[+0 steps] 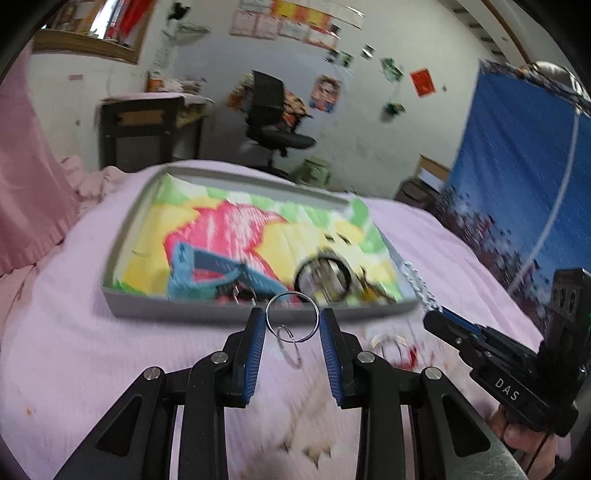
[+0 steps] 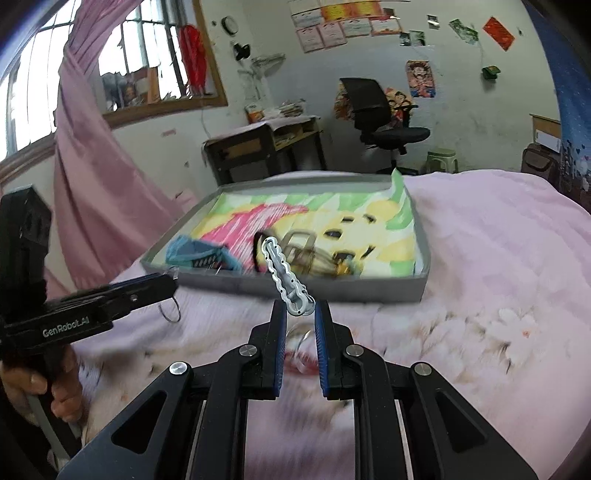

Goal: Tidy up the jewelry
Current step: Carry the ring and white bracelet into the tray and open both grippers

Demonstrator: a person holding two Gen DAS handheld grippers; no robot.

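Left hand-held gripper (image 1: 292, 325): metal ring (image 1: 292, 314) is clamped between fingertips, a smaller ring hung from it | right hand-held gripper (image 2: 300, 314): silver chain bracelet (image 2: 282, 275) is pinched | both are held before the gray tray (image 1: 207, 314) on the pink bed (image 1: 92, 332).

Lived-in bedroom in a home, doubling as a study. Bed with pink blanket (image 2: 480, 236) takes up the foreground. Pink curtain (image 2: 96, 184) hangs by a wood-framed barred window (image 2: 147, 55). Dark desk (image 2: 258, 147) piled with papers against the scuffed white wall, black office chair (image 2: 384, 118) beside it, green plastic stool (image 2: 441, 158) nearby. Certificates (image 2: 332, 26), cartoon poster (image 2: 421, 79) and photos taped up on the wall. Blue printed hanging (image 1: 517, 177) to one side.
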